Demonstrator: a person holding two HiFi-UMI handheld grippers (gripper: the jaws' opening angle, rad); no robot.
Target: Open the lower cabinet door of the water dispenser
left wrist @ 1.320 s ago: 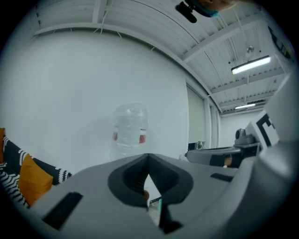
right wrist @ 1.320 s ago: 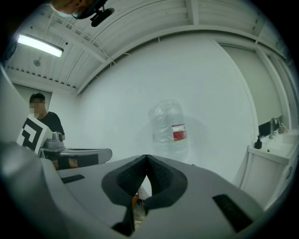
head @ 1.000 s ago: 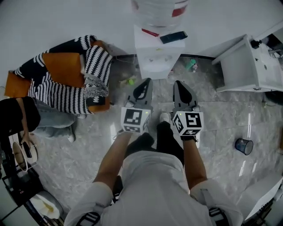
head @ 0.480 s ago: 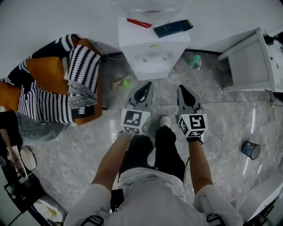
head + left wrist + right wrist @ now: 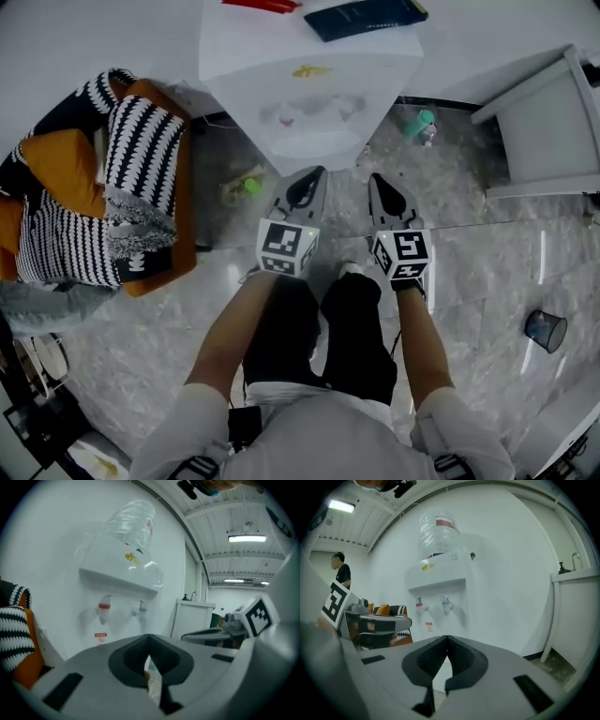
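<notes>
Striped cushion (image 5: pixel 141 169) lying far left. Left gripper (image 5: pixel 316 172) hovering above floor, jaws closed, gripping nothing. Water dispenser (image 5: pixel 309 98) standing against wall, near both grippers, apart from them. Right gripper (image 5: pixel 376 177) pointing toward it, jaws closed, empty. White cabinet (image 5: pixel 548 131) standing right.

The floor (image 5: pixel 487 272) is shiny grey marble. At the left stands an orange armchair (image 5: pixel 64 161) with a striped blanket (image 5: pixel 141 155) — at the right a white cabinet (image 5: pixel 548 122). The far wall (image 5: pixel 94 37) is white — ceiling lamps (image 5: pixel 247 538) are lit.
</notes>
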